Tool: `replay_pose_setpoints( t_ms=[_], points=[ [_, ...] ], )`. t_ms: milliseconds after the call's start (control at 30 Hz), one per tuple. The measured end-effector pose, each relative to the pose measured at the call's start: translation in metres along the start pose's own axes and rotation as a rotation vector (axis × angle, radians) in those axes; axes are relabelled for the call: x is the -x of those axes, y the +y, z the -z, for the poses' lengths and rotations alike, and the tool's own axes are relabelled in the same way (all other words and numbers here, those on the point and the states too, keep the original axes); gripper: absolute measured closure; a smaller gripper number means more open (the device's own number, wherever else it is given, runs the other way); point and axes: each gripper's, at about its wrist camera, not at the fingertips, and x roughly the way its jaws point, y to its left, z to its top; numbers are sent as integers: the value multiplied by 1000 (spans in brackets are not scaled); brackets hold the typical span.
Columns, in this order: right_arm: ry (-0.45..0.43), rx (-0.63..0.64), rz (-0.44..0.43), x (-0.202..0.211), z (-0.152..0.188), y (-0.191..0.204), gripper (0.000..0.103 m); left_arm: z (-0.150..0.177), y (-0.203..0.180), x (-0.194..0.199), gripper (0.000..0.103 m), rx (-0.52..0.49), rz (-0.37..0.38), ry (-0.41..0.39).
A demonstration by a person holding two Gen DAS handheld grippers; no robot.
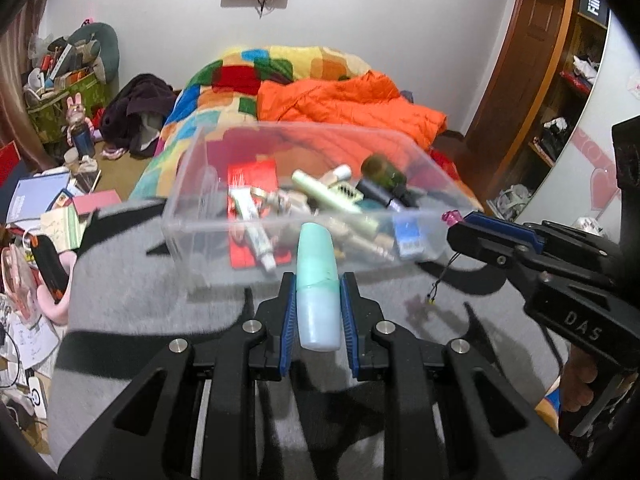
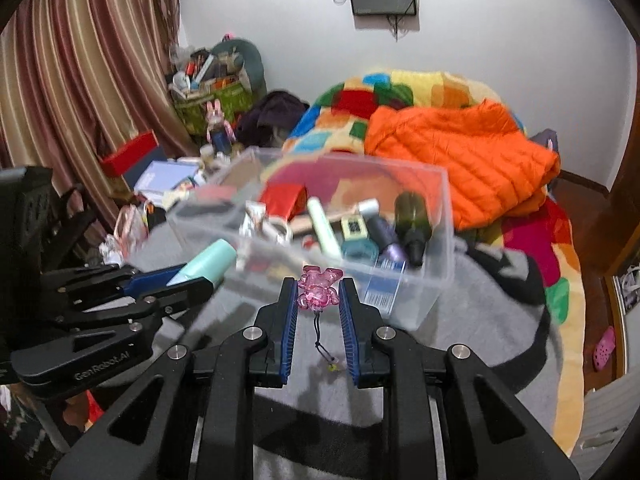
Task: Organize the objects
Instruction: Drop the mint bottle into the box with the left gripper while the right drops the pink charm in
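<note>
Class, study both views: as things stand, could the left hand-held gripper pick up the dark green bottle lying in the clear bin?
Probably not yet. The left hand-held gripper is shut on the mint tube, so its fingers are occupied, though the clear bin is open-topped and nothing covers the dark green bottle.

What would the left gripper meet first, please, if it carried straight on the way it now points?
Most likely the near wall of the clear plastic bin; the mint bottle in the left gripper would touch first, though depth is unclear.

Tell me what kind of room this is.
Most likely a lived-in bedroom. A bed under a multicoloured patchwork blanket with an orange quilted jacket lying on it fills the back, striped brownish curtains hang at the side, and a dark wooden door shows in the left wrist view.
</note>
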Motion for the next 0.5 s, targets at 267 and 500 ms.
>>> replay_pose_setpoints(
  t_ms=[267,500],
  points=[
    [-121,2,19,24,-40,-1,84,-38,-1,16,82,-21,-4,-85],
    [-166,3,49,22,-74,-5,84,-66,7,12,82,-3,-11,-110]
  ],
)
